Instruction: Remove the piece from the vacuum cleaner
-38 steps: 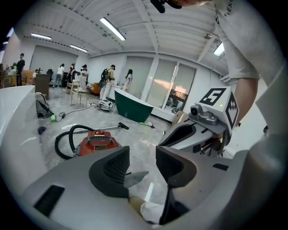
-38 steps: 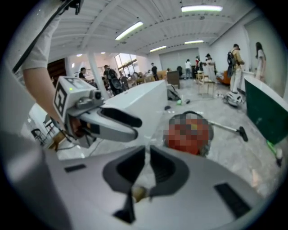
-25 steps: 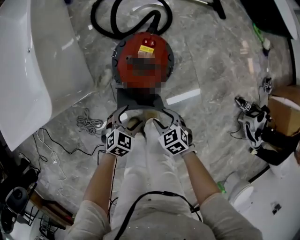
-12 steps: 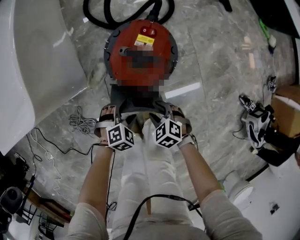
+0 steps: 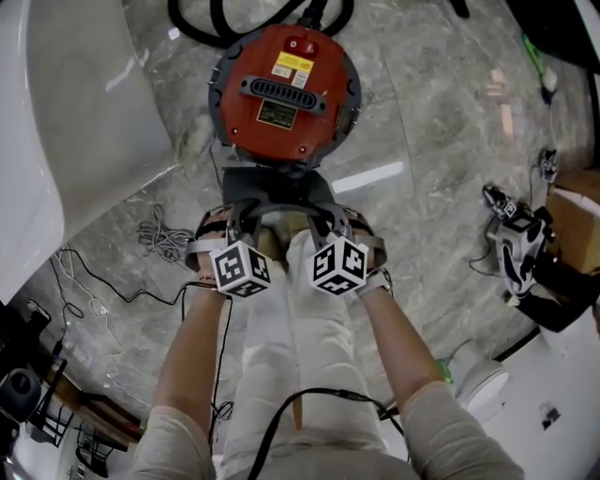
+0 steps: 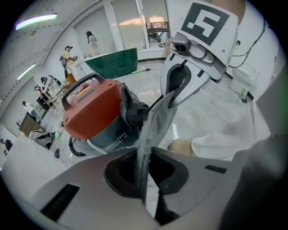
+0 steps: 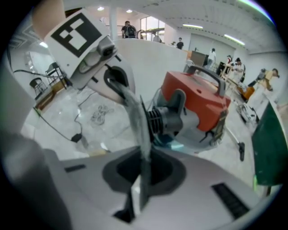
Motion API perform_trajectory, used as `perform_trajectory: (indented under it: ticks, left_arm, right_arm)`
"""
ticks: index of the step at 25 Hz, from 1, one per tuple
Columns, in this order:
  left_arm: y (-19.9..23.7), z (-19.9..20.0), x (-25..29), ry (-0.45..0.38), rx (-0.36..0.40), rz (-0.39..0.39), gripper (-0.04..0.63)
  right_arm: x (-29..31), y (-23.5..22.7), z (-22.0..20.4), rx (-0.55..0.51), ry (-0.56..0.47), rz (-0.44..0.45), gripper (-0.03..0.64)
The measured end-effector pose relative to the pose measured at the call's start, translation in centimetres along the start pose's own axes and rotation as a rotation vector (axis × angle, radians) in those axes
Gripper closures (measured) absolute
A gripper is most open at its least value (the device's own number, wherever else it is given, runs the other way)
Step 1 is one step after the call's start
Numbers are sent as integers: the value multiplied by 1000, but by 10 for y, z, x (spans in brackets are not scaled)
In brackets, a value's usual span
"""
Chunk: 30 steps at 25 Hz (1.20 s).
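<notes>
While both pairs of jaws are clamping one thin grey piece [image 6: 150, 134], the person is standing just behind the red vacuum cleaner [image 5: 284, 89].
The left gripper [image 6: 144, 179] is pinching one end of that felt-like sheet and the right gripper [image 7: 143, 173] the other, each pair of jaws having just been closing onto it. The piece is stretching edge-on between them, just beside the canister's grey rear; whether it is touching the machine I cannot tell. Both grippers are pointing steeply down, side by side. A black hose [image 5: 202, 28] is curling beyond the canister on the marble floor [image 5: 422, 122], and a loose cable [image 5: 155, 244] is lying to the left.
</notes>
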<state>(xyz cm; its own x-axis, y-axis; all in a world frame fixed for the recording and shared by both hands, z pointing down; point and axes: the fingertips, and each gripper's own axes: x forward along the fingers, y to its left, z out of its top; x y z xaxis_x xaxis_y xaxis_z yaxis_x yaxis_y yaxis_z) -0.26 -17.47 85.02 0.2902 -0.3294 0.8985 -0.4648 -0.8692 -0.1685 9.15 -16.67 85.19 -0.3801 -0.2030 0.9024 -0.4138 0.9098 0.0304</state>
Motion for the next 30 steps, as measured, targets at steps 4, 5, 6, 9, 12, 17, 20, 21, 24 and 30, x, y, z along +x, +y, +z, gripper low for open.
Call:
perform_trajectory:
  ticks: [4, 5, 6, 9, 12, 17, 20, 21, 24, 30]
  left_arm:
    - [-5, -4, -3, 10, -56, -5, 563]
    - [-8, -6, -5, 11, -61, -5, 563]
    - [-12, -8, -7, 12, -62, -6, 563]
    - [-18, -9, -9, 8, -68, -1, 563]
    - [-19, -10, -10, 13, -112, 2, 563]
    - [-21, -13, -9, 8, -148, 3, 563]
    - [-21, -14, -7, 2, -190, -2, 563]
    - [-21, -15, -7, 0, -199, -2, 563]
    - [-27, -22, -2, 17, -215, -21, 563]
    - [-54, -42, -15, 5, -240, -17, 563]
  right_arm:
    - [-2, 10, -1, -5, 0, 14, 589]
    - [-4, 14, -1, -12, -5, 16, 589]
    - [-6, 18, -2, -12, -10, 13, 589]
    - [-8, 18, -2, 32, -15, -5, 589]
    - [-8, 19, -1, 32, -14, -13, 589]
    - [-8, 24, -1, 27, -19, -19, 589]
    - [-8, 26, -2, 60, -31, -23, 589]
    - [-8, 27, -2, 69, -33, -26, 589]
    - [-3, 32, -6, 86, -28, -25, 589]
    - [-1, 50, -11, 25, -44, -21, 589]
